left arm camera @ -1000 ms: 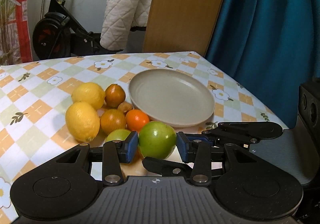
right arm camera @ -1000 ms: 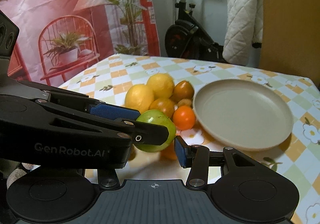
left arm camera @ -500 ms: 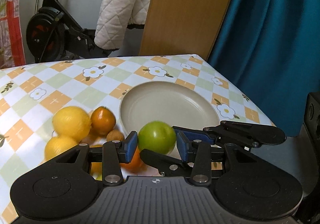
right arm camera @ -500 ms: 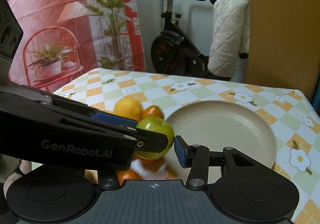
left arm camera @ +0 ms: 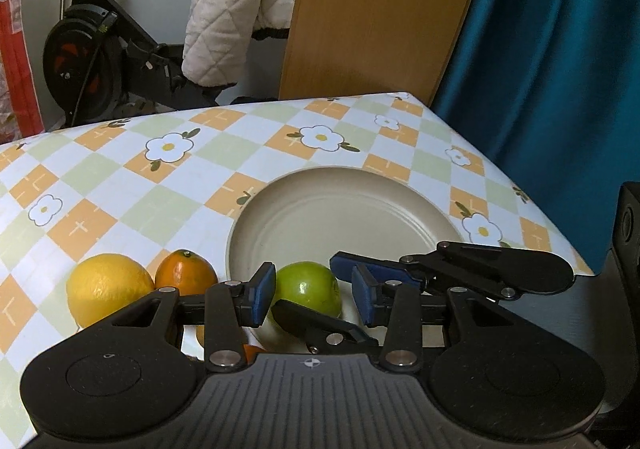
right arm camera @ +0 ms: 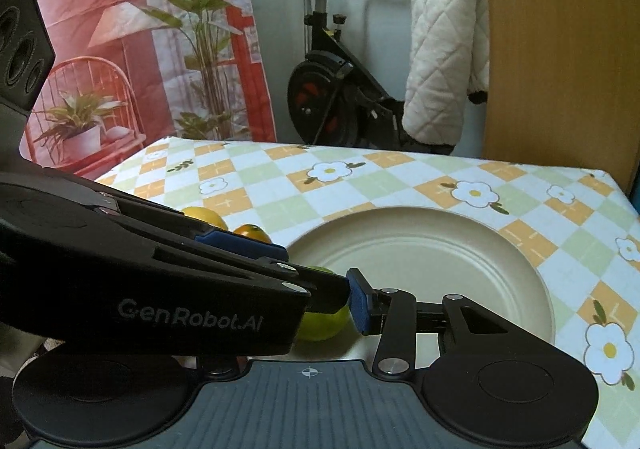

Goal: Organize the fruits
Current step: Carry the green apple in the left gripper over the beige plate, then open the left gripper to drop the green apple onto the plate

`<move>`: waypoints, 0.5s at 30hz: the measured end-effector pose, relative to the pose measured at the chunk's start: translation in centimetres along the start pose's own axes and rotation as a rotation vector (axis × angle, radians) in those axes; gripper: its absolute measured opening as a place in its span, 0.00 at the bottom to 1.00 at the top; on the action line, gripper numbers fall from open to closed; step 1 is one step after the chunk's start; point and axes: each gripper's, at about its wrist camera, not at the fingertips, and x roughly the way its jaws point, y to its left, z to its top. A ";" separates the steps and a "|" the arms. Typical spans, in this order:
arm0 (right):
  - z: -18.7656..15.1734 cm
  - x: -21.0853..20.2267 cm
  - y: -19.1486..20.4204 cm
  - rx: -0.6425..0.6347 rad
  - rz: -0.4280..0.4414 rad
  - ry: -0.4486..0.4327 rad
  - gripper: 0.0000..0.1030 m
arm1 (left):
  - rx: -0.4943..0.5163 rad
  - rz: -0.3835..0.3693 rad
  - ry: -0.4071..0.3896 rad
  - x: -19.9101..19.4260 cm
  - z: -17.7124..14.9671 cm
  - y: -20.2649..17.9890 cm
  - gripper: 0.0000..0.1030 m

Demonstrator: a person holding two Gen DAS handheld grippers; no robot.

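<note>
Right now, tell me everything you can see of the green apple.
The green apple is round, smooth and glossy, with a pale highlight. It is over the beige plate's near rim, between the left gripper's pads, pinched crosswise by the right gripper, whose jaws have just been closing.

One green apple [left arm camera: 309, 287] – one lemon [left arm camera: 105, 293] – one orange [left arm camera: 185, 274] – one plate [left arm camera: 344, 217].
</note>
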 end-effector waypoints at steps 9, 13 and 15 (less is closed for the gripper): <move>0.2 -0.8 -0.1 0.018 -0.022 -0.025 0.45 | -0.035 0.062 -0.060 -2.2 0.7 1.4 0.44; 0.4 -2.9 0.3 0.035 -0.017 -0.062 0.45 | -0.066 0.075 -0.092 -4.7 0.4 2.3 0.44; 0.2 -4.0 0.9 0.033 -0.009 -0.080 0.45 | -0.074 0.081 -0.104 -6.1 -0.2 2.7 0.44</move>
